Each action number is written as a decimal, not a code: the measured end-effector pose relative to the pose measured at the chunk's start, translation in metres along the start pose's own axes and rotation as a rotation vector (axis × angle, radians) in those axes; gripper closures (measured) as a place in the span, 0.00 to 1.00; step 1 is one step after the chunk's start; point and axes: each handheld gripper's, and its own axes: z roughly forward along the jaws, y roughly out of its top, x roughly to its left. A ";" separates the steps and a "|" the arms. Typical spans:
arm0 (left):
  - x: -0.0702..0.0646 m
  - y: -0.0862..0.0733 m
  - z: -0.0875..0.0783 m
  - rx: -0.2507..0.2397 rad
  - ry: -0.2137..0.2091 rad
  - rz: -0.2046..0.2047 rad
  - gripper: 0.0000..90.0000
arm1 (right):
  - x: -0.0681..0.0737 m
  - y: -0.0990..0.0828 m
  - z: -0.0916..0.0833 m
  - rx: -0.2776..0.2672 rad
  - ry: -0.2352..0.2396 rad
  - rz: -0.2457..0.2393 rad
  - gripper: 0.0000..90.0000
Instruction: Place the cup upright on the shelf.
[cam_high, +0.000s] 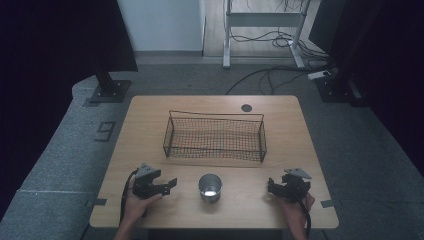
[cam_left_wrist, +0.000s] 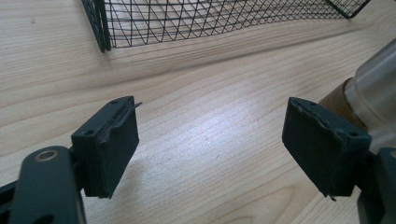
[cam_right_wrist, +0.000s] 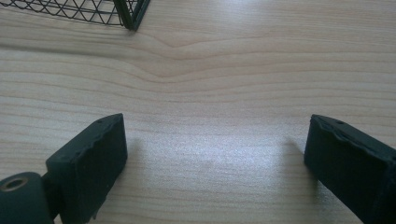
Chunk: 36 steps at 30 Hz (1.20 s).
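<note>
Both claws rest low on the wooden tabletop (cam_high: 150, 150) at its near edge, one in each of my hands; my left claw (cam_high: 167, 186) has its jaws spread wide over bare wood, pointing toward the metal cup (cam_high: 210, 187) that stands just beside it at the near middle; my right claw (cam_high: 272, 187) sits well apart on the cup's other side, its jaws likewise wide apart with nothing between them; beyond the cup, the black wire basket (cam_high: 215, 135) sits across the tabletop's middle, its near corners showing in both gripper views
</note>
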 end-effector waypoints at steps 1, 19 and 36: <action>0.000 0.000 0.000 -0.002 0.001 0.002 0.21 | 0.000 0.000 0.000 0.000 -0.001 0.000 0.06; -0.011 0.008 -0.012 -0.055 -0.036 0.012 0.20 | -0.001 0.000 0.000 0.000 0.000 -0.002 0.06; -0.027 0.012 -0.017 -0.066 -0.064 0.053 0.17 | -0.001 0.000 0.000 0.000 0.000 -0.002 0.06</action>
